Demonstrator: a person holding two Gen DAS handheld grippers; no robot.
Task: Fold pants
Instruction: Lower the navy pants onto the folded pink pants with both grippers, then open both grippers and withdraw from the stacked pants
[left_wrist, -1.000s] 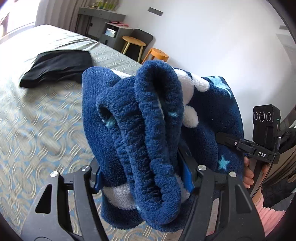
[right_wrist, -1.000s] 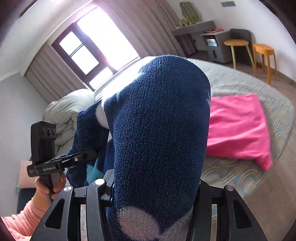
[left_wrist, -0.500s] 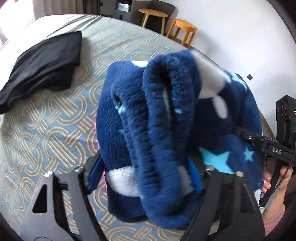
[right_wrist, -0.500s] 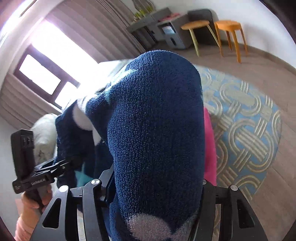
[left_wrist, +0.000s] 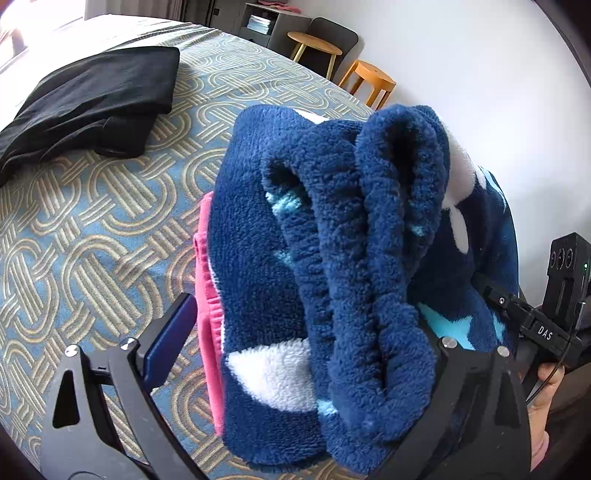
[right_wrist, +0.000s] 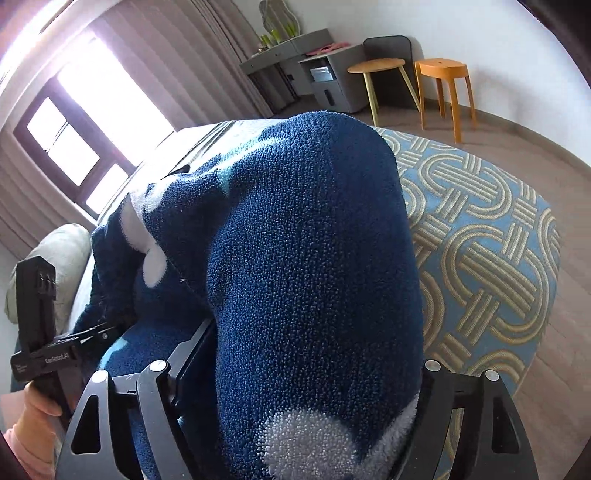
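pants: a folded bundle of navy fleece pants (left_wrist: 332, 266) with white patches and light blue stars fills the middle of the left wrist view and the middle of the right wrist view (right_wrist: 314, 277); its ribbed waistband edge faces the left camera.
resting place: the bundle lies on a pink garment (left_wrist: 208, 295), seen as a strip at its left edge, on the bed (left_wrist: 92, 229) with the blue and tan interlocking pattern.
left gripper: left gripper (left_wrist: 303, 350) at the bottom of the frame, its jaws opening; the fingers (left_wrist: 170, 339) stand apart with the bundle between them, the left pad clear of the fleece, the right one hidden behind it.
right gripper: right gripper (right_wrist: 310, 373) at the bottom of its frame, jaws opening, the pants between them; the left finger stands off the cloth, the right is hidden by it.
hands: the person's right hand (left_wrist: 546, 391) at lower right of the left view, left hand (right_wrist: 40, 410) in a pink sleeve at lower left of the right view.
other cloth: a black garment (left_wrist: 88, 103) lies at upper left on the bed, well apart.
room: two stools (right_wrist: 439, 70) at upper right by the wall.
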